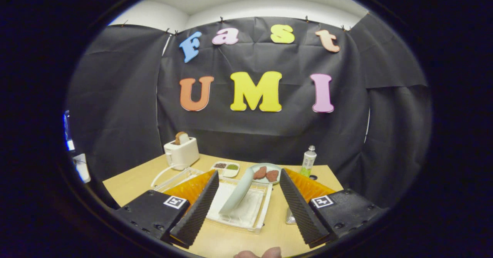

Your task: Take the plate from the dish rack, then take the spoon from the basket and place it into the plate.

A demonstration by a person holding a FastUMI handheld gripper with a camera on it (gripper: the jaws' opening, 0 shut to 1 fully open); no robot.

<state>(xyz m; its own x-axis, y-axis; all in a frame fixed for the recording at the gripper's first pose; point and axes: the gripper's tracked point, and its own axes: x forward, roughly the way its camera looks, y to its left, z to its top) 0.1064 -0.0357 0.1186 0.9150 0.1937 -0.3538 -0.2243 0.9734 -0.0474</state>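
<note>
**Plate on edge in the rack, gripper spread wide above the table**

Nearest of all, two fingertips of a person's hand [259, 253] show just behind the gripper. The gripper [248, 208] hangs over the wooden table [127, 183] with its fingers spread wide, holding nothing and touching nothing; each ribbed pad faces inward across the gap. A square black-and-white marker sits on each finger's base, and neither carries readable writing.

Between the fingers and just ahead of them lies the dish rack [256, 219], a clear, shallow tray with a white liner. The plate [238, 192] stands on edge in it, pale grey-green, seen almost edge-on. Its long axis runs from the near end, low in the rack, up and away toward the far side of the table, leaning slightly to the right at the top.

Just beside the right finger, low on the table, a small metal ribbed thing [290, 218] peeks out; whether it is the basket cannot be told, and the spoon cannot be made out.

Beyond the rack sits a second plate with two reddish-brown pieces of food [266, 173]. To its left is a small divided dish [226, 168] with dark and green fillings. To its right stands a green bottle [308, 161] with a white label, too small to read. Farther left, a white toaster [181, 153] holds a slice of bread [181, 137], its cord looping across the table.
</note>
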